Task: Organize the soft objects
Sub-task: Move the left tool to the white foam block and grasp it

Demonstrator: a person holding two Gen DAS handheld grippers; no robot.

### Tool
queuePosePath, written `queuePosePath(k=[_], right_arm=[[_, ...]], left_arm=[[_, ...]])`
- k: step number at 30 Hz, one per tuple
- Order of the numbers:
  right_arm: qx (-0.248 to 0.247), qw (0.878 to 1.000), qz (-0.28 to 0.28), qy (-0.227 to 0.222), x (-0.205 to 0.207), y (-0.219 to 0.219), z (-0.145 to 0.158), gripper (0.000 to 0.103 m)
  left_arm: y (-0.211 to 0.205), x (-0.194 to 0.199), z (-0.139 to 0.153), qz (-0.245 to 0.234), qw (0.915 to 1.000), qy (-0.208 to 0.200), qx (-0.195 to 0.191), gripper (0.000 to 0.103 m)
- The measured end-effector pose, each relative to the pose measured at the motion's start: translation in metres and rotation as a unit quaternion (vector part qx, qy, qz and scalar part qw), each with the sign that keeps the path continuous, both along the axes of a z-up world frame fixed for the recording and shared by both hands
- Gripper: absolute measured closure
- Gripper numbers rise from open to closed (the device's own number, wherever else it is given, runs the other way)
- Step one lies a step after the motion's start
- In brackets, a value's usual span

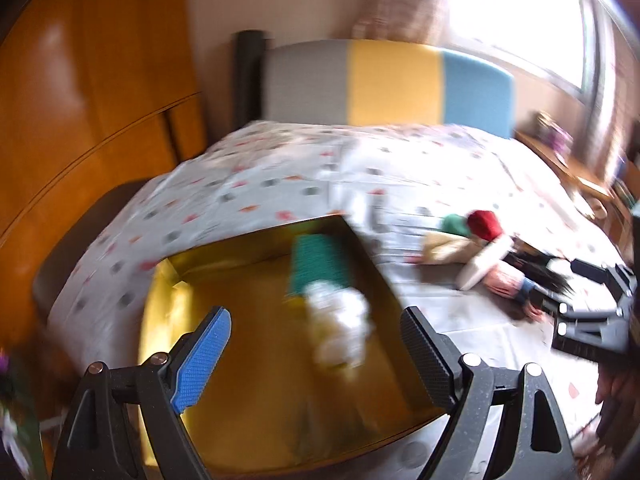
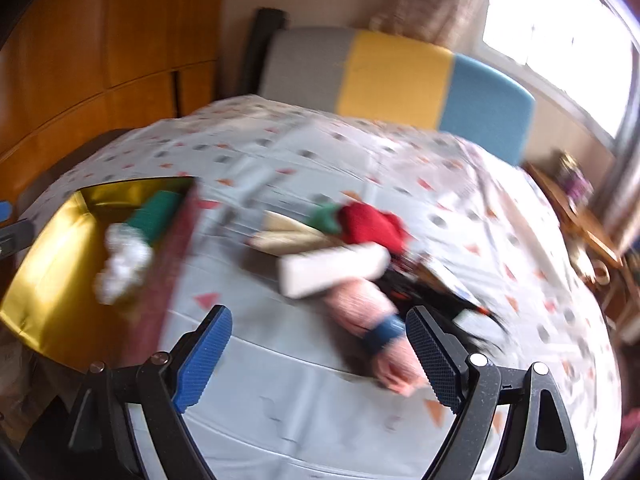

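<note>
Bed (image 2: 320,400): carries the gold box (image 1: 280,400) and, beside it, a heap of soft toys (image 2: 340,248).
Gold box: one white-and-green toy (image 1: 336,320) inside.
Right tongs (image 2: 319,354): apart, empty; I centre them on the pink doll (image 2: 360,300).
Left tongs (image 1: 316,354): apart, empty above the box.

I see the box (image 1: 224,264) sitting on the bed (image 1: 240,176), with a toy (image 1: 332,312) lying inside it. To the right of the box, a pile of soft toys (image 2: 340,256) lies on the bed. The headboard (image 1: 384,84) stands behind them, the wardrobe (image 1: 80,100) to the left, the window (image 1: 520,16) at the far right.
</note>
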State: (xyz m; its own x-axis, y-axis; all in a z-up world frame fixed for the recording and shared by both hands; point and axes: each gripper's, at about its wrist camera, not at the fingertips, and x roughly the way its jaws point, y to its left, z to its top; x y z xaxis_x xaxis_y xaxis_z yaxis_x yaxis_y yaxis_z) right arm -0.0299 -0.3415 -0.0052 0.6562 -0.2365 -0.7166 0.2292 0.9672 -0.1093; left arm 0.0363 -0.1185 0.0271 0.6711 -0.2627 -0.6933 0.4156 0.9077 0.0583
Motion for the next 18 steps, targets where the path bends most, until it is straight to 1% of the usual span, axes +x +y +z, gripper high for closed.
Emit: queuePosePath(k=[2, 4, 7, 11, 12, 13, 16, 18], right_arm=[[0.006, 0.999, -0.040, 0.004, -0.010, -0.035, -0.005, 0.014], [0.011, 0.997, -0.075, 0.003, -0.020, -0.062, -0.008, 0.014], [0.040, 0.993, -0.113, -0.003, -0.029, -0.091, -0.012, 0.014], [0.075, 0.988, -0.132, -0.010, -0.034, -0.111, -0.012, 0.013], [0.079, 0.988, -0.134, -0.010, -0.034, -0.113, -0.013, 0.013], [0.082, 0.987, -0.135, -0.010, -0.035, -0.116, -0.013, 0.013], [0.087, 0.986, -0.141, -0.014, -0.035, -0.119, -0.010, 0.013], [0.091, 0.985, -0.144, -0.020, -0.037, -0.122, -0.007, 0.012]], left_arm=[[-0.029, 0.002, -0.002, -0.045, 0.9989, 0.006, 0.013, 0.015], [-0.058, 0.004, -0.006, -0.089, 0.9956, 0.018, 0.023, 0.015], [-0.099, 0.005, -0.016, -0.133, 0.9895, 0.030, 0.047, 0.015], [-0.147, 0.006, -0.029, -0.179, 0.9805, 0.043, 0.069, 0.018], [-0.157, 0.007, -0.033, -0.190, 0.9778, 0.047, 0.074, 0.024], [-0.170, 0.010, -0.037, -0.199, 0.9753, 0.052, 0.080, 0.026], [-0.193, 0.022, -0.049, -0.217, 0.9696, 0.065, 0.093, 0.027], [-0.207, 0.029, -0.055, -0.222, 0.9674, 0.073, 0.097, 0.027]])
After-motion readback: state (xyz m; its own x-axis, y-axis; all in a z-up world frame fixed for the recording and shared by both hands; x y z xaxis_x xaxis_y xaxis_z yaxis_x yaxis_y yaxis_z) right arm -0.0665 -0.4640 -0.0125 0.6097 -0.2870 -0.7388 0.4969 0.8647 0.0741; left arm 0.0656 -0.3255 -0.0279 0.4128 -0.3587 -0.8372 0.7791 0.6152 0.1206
